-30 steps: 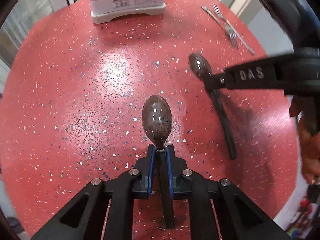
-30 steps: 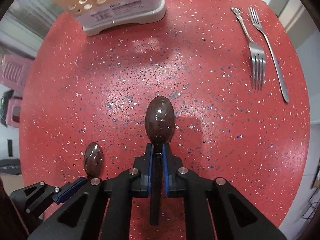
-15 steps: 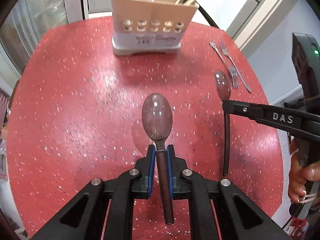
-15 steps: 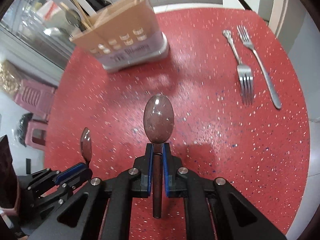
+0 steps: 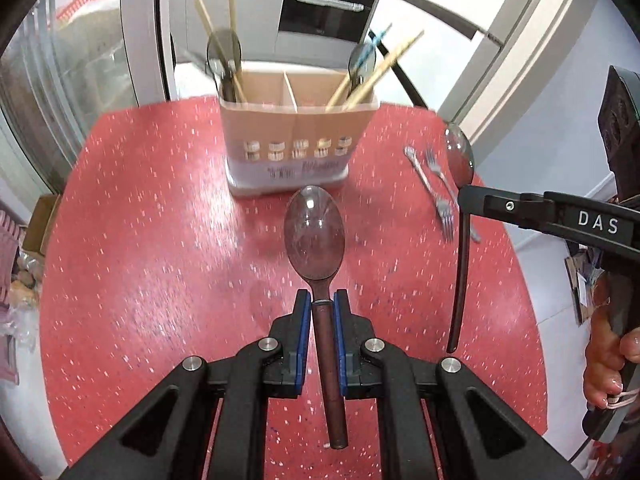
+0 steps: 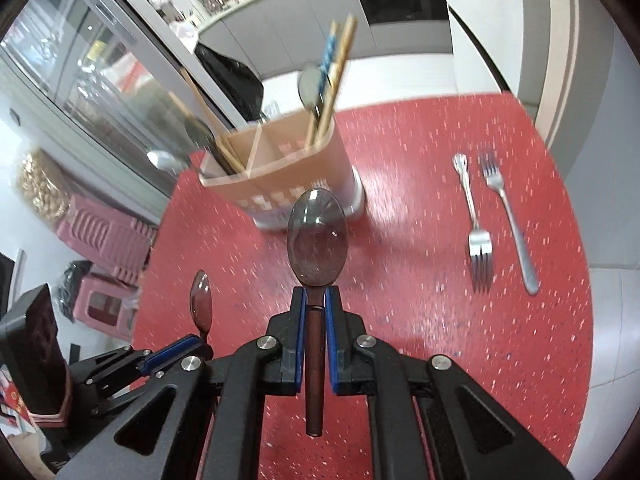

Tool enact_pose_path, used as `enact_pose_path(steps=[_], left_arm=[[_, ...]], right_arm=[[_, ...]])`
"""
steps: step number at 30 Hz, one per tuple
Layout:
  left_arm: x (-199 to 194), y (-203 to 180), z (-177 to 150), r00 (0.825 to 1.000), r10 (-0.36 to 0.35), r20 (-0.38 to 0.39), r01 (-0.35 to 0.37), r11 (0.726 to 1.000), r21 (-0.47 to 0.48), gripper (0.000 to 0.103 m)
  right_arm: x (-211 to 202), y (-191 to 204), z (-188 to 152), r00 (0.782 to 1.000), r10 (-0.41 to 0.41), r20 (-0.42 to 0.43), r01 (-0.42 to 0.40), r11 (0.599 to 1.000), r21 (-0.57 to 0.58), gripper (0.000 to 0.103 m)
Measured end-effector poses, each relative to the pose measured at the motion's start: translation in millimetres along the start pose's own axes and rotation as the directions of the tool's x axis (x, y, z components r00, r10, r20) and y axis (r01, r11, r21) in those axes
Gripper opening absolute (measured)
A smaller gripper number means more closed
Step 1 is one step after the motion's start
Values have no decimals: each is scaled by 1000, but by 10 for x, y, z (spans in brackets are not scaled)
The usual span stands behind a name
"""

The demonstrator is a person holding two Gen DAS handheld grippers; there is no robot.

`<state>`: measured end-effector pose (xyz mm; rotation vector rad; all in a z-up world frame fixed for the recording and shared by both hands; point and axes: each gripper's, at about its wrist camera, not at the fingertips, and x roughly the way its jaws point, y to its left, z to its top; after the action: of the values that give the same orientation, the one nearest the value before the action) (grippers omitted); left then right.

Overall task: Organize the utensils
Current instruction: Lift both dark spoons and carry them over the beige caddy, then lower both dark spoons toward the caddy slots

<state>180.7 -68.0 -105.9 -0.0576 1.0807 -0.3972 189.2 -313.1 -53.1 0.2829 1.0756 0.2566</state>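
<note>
Spoons sit clamped in both grippers' fingers [image 5: 302, 336]; right gripper [image 5: 464, 200] reads "DAS".

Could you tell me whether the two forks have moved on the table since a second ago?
No. The two forks lie parallel near the red table's right edge as before; only the cameras rose.

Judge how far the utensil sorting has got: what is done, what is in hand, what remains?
Done: chopsticks and a few spoons already stand in the holder. In hand: the left gripper and right gripper each clamp a dark spoon above the table. Left: two forks lying on the table.
</note>
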Motion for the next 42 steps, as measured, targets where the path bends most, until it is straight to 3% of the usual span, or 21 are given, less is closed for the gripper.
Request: enact_pose_path(steps=[13, 42], left_arm=[[-365, 98, 442, 996, 7, 90, -6, 1000, -9, 33], [-344, 167, 777, 993, 18, 115, -15, 999, -31, 33]], right_arm=[[-164, 199, 391, 998, 33, 61, -31, 999, -26, 10], [-148, 169, 668, 996, 65, 56, -65, 998, -16, 10]])
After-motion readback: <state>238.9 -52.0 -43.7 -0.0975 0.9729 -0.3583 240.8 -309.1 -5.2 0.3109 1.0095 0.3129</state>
